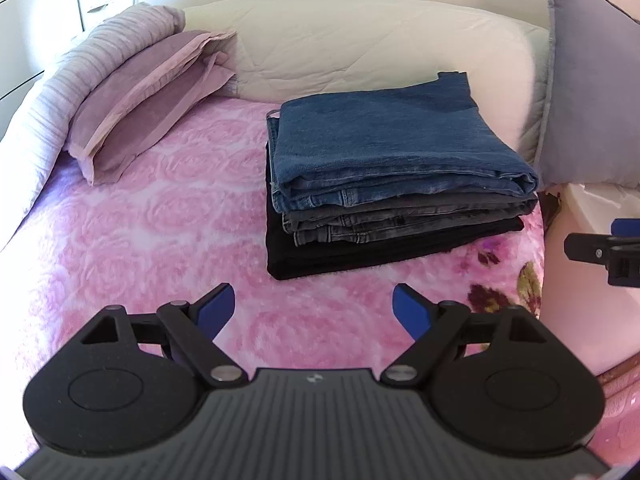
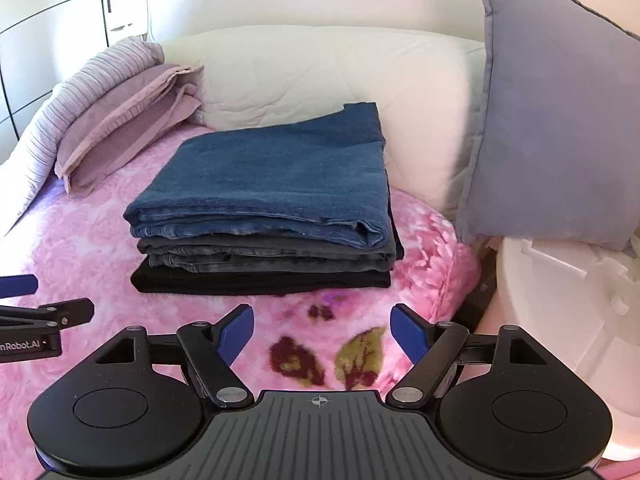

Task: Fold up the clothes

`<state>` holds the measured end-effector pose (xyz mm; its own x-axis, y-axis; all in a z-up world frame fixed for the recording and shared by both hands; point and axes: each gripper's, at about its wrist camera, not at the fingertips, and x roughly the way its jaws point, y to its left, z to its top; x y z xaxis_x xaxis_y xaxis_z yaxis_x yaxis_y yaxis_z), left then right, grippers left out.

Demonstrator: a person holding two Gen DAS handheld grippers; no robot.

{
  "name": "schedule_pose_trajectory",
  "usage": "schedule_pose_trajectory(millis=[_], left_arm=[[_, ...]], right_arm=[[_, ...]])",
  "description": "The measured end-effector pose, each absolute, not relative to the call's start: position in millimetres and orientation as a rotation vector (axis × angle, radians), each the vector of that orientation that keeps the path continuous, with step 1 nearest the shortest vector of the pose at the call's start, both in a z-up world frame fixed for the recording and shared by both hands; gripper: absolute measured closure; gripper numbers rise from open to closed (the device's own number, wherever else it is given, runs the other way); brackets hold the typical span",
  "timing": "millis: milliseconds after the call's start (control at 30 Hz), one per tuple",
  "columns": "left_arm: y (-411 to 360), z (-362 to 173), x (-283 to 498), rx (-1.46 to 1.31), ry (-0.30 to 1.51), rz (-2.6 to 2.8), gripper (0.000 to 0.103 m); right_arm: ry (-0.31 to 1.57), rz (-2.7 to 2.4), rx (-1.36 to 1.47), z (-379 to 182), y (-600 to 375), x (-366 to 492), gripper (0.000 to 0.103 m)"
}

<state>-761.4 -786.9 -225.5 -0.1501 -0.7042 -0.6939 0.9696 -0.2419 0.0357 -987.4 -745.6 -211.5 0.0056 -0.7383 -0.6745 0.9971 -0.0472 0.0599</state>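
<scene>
Left wrist view: the left claw (image 1: 314, 308) is spread wide and empty above the blanket (image 1: 140, 216); ahead and slightly right lies the stack (image 1: 396, 184), blue jeans (image 1: 392, 140) on top, folded edges toward the claw, long axis crosswise. Right wrist view: the right claw (image 2: 322, 332), equally wide and empty, faces the stack (image 2: 264, 232) straight ahead, squared as if finished.
</scene>
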Motion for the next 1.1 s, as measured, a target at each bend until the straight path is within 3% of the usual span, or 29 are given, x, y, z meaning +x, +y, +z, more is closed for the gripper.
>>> schedule_pose_trajectory(millis=[667, 1100], left_arm=[[-784, -286, -769, 0.709, 0.51, -1.662, 0.018], [-765, -265, -773, 0.692, 0.507, -1.686, 0.018]], right_arm=[[0.539, -1.552, 0.69, -284, -749, -991, 0.023], [0.549, -1.558, 0.706, -268, -734, -980, 0.023]])
